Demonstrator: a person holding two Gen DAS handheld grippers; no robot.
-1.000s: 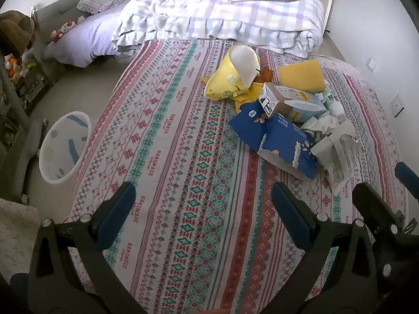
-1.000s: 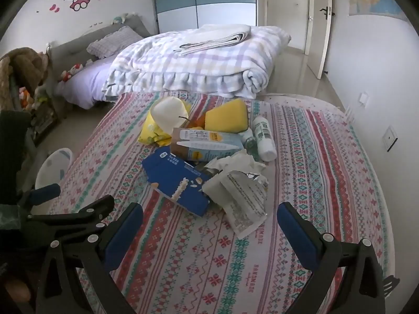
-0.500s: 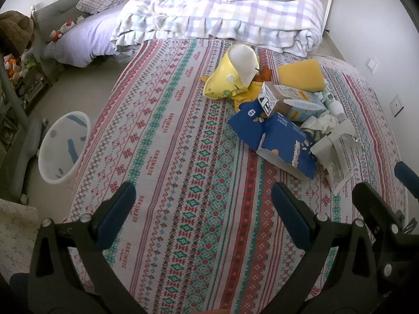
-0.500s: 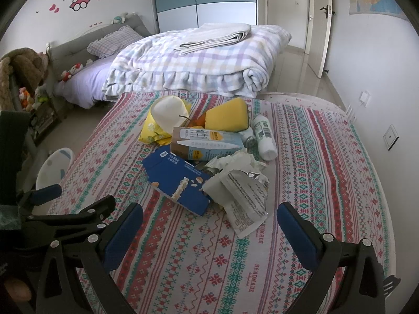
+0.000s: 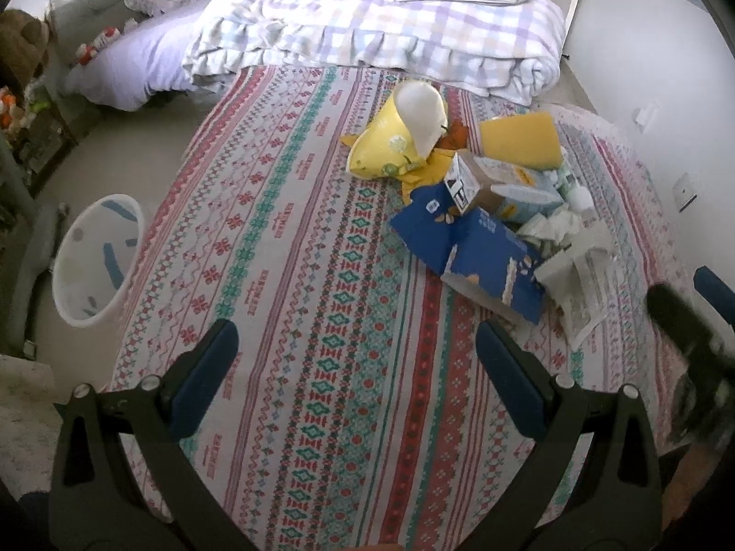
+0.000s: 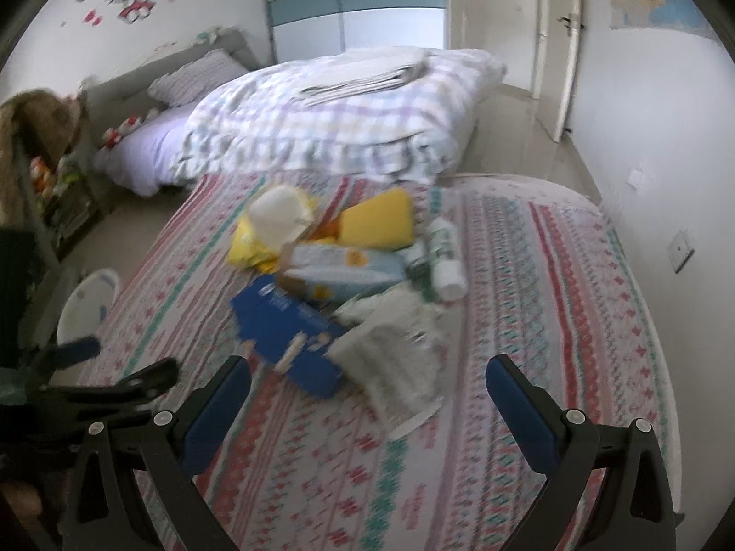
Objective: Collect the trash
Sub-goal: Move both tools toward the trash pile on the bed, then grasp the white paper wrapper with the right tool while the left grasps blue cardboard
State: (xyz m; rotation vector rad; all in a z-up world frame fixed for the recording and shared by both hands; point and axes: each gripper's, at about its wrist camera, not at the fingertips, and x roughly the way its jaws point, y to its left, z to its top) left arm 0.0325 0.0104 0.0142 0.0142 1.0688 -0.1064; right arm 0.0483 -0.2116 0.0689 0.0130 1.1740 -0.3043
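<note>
Left wrist view. Left tongs [image 5: 353, 358] at bottom centre: spread wide, nothing held, hovering above the patterned cloth [image 5: 285, 238]; presumably kept open and back until a first piece is chosen. Trash heap right of centre, lying loose on the cloth, apparently dumped together so that pieces overlap: yellow bag [image 5: 390, 147] with pale inner side turned out, uppermost left of the heap; yellow sponge-like block [image 5: 521, 140] to its right; carton [image 5: 500, 183] on its side, just below; flattened blue box [image 5: 477, 252], torn open, nearest the left tongs; crumpled white paper [image 5: 579, 275] at the heap's right edge. White bin [image 5: 94, 261] at mid left, on the floor beside the cloth, open mouth tilted toward the camera, well apart from the heap; likely destination for the pieces. Right tongs [image 5: 689, 303] at right edge, blurred, just beside the paper. Folded checked quilt [image 5: 390, 32] across the top.

Right wrist view, blurred. Right tongs [image 6: 367, 395] at bottom: fully parted, empty, aimed at the heap. Blue box [image 6: 289, 335] and paper [image 6: 395, 353] just ahead of the tips, between the fingers' line. White bottle [image 6: 445, 252] lying right of the carton [image 6: 344, 271]. Bin [image 6: 87, 303] at left edge, partly hidden. Nothing collected yet, by the look of it.
</note>
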